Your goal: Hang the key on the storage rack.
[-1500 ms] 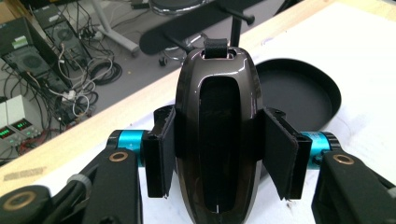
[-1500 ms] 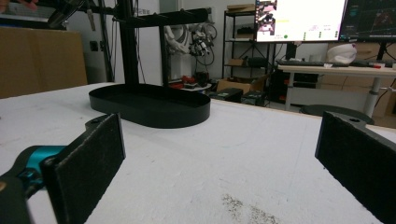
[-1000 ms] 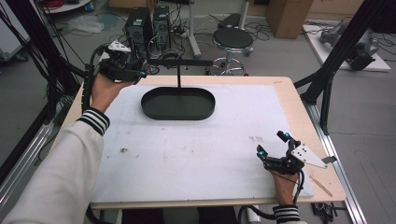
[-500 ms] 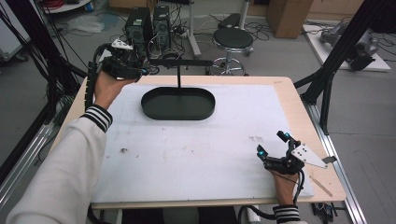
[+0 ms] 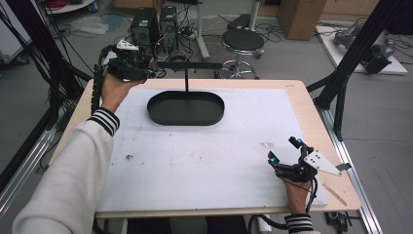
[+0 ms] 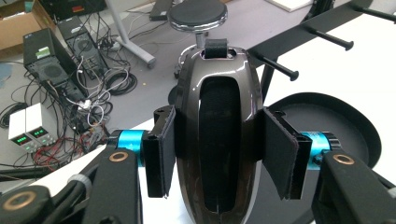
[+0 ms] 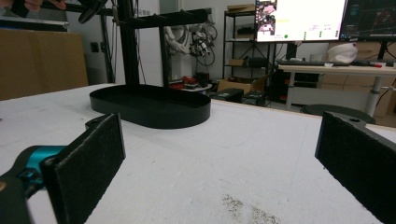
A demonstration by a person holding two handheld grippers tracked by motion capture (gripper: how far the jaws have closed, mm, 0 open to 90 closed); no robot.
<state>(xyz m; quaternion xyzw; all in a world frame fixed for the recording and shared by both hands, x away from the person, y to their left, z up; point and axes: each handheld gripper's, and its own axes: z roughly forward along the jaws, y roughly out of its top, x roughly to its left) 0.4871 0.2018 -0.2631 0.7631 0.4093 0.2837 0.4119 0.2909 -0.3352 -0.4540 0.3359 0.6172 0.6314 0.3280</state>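
We see the left hand-held gripper [image 6: 219, 154] clenched on a glossy dark oval object [image 6: 218, 135], arm outstretched over the table's [image 5: 204, 161] far left corner beside the black stand [image 5: 186, 105]. The right hand-held gripper [image 5: 285, 156] rests released near the table's right front.

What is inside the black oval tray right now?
In the high view the black oval tray looks empty apart from the stand post rising from its far edge. In the left gripper view, the glossy dark object clamped in the left tool covers part of its floor.
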